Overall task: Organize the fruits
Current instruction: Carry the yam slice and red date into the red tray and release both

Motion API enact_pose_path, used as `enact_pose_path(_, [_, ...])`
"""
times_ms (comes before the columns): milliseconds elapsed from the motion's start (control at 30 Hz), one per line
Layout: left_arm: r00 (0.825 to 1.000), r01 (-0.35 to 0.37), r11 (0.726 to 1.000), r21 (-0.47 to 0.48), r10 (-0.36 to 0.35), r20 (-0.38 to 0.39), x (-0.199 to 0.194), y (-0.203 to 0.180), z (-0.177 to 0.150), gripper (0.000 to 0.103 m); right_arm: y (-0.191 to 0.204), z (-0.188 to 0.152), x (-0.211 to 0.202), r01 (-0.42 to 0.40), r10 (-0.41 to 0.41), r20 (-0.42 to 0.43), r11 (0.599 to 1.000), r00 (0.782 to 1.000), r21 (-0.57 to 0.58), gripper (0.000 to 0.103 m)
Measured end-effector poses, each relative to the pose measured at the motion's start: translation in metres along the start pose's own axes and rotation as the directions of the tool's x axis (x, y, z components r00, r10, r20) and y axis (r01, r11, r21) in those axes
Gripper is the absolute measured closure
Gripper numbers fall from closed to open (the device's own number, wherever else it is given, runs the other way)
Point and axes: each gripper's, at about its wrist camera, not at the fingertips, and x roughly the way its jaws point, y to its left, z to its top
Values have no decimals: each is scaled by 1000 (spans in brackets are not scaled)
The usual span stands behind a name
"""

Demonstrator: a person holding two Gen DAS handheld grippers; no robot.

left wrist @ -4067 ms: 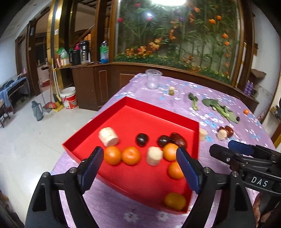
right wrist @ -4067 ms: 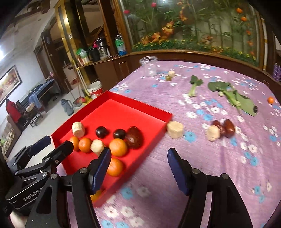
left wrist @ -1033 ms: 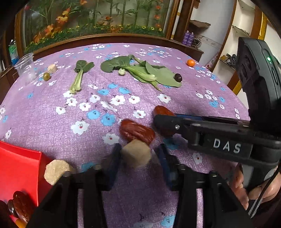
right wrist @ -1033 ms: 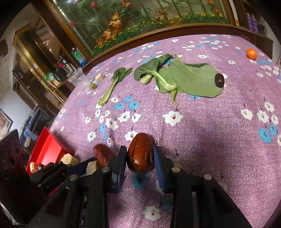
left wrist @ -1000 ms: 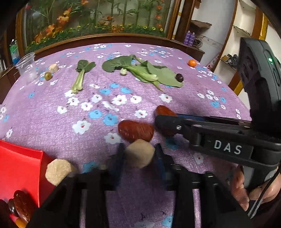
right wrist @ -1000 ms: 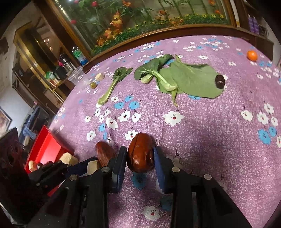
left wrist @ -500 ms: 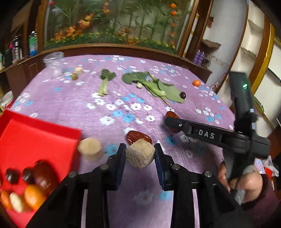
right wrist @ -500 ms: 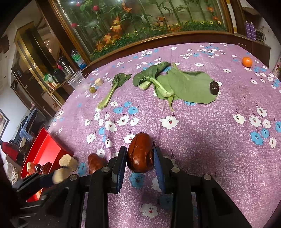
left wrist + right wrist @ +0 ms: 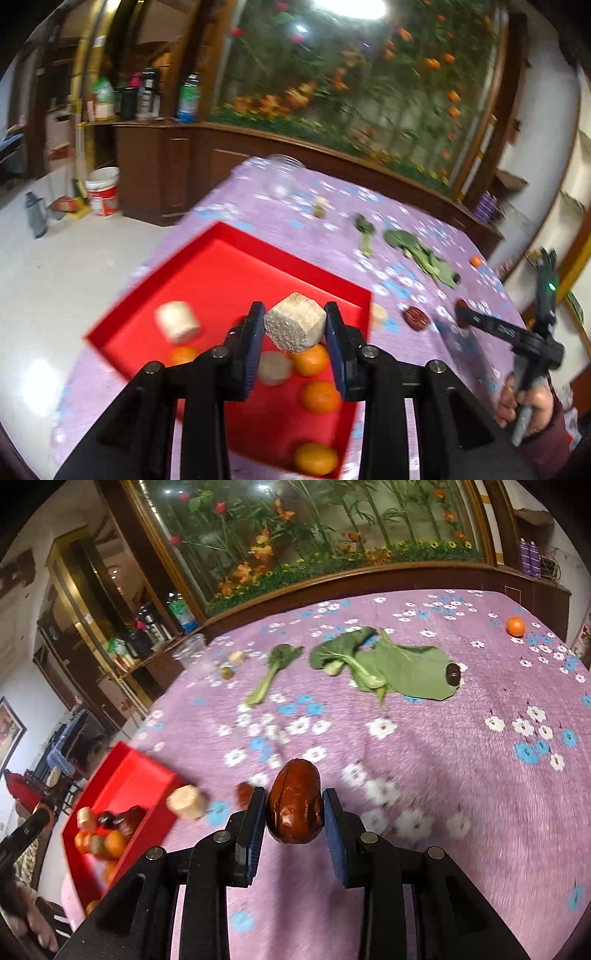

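We see a pale, rough, blocky fruit piece (image 9: 295,322) clamped above the near part of the red tray (image 9: 258,247), which holds oranges (image 9: 320,396) and another pale chunk (image 9: 178,321). A glossy brown date-like fruit (image 9: 294,806) is held upright over the purple cloth. One pale chunk (image 9: 186,801) lies just right of the tray.

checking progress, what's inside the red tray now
Left wrist view: the red tray holds several oranges and pale beige chunks. The left claw and its held chunk cover part of the tray.
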Motion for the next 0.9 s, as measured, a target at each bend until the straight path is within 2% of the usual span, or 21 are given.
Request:
enact_pose_path(167, [1000,-29,999,-38,29,1,-6,23,-7,72,38,-9,-15,-71,70,-10,996,997,-45,69])
enact_pose_path(267, [999,-41,999,-23,41,-18,-2,24,-15,72,66,-17,-16,-121,119,-33,990,992,-78,69])
enact_pose_path(467, [998,-46,999,-10,46,-47,6,24,-27,72,128,-40,-6,-229,211,-118,959,970,-165,69])
enact_pose_path(733, [994,-29,999,-23,26,-102,23,27,-40,72,169,-61,23,-288,242,-222,935,945,-206,69])
enact_pose_path(900, [993,-39,999,-26,36,-111,31,30,-44,72,180,-52,39,-291,241,-244,936,939,-197,69])
